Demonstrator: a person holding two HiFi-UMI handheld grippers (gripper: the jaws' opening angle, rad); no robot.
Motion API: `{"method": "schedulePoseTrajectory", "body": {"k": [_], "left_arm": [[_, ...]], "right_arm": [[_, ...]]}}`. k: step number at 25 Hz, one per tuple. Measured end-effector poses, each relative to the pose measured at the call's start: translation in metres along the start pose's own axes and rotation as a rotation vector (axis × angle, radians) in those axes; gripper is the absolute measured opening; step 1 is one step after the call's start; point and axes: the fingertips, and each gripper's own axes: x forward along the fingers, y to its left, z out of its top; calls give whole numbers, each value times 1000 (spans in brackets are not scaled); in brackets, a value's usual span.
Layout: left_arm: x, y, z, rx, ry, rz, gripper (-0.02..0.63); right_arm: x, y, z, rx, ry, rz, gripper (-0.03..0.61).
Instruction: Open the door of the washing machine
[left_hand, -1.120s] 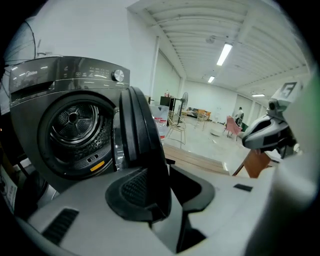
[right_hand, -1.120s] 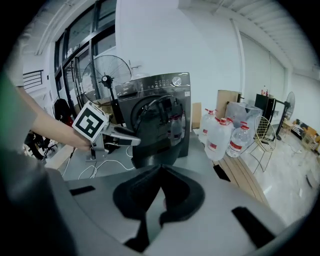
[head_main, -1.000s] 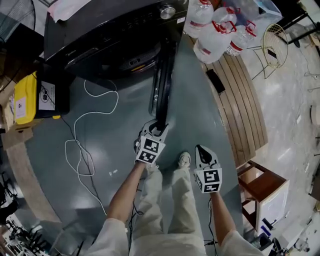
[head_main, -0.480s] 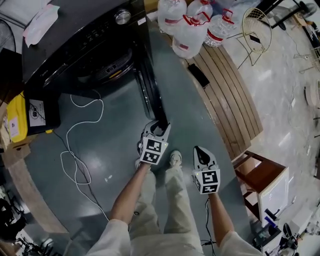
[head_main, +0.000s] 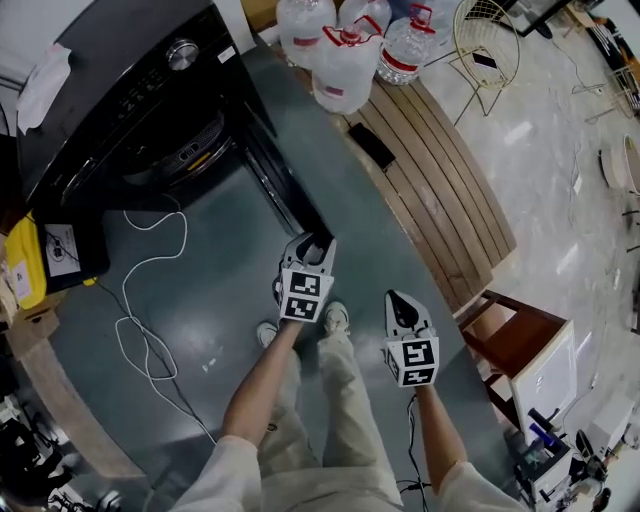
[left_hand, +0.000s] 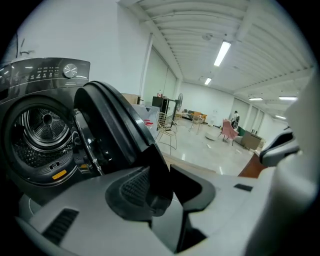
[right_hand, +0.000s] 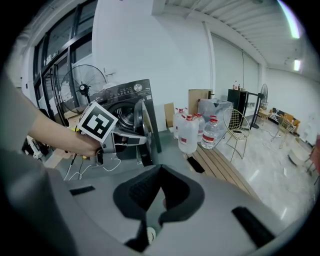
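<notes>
- Washer (head_main: 120, 90) stands far left; its door (head_main: 285, 195) juts out toward the near side.
- The door's near edge sits between the left gripper's (head_main: 314, 242) jaws; the right gripper (head_main: 400, 300) is right of it, apart.
- Bottles (head_main: 345, 50) stand right of the washer, at the bench's (head_main: 450, 200) far end.
- Cable (head_main: 150, 310) lies on the floor left of the door.

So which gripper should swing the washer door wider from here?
Left: the left gripper has its jaws clamped on the door edge, so it can probably just pull. The right gripper hangs shut and empty, off the door.
</notes>
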Motion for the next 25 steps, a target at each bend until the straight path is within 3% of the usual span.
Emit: {"method": "schedulePoseTrajectory", "body": {"k": [5,12,18,25], "left_arm": [[24,-15,13,-22,2,0,117],[45,-29,27,14,7,-8,94],[43,-36,30,50,15,-13,18],[30,-46,24,72,21,-54,8]], "right_arm": [[-8,-28,-4,16,-1,-19,-2],[-17,-58,-15,39,3,-40,-2],[-17,-62,-10,41,-5,-29,-2],[-15,-60,3,15,-17,-5,-2]]}}
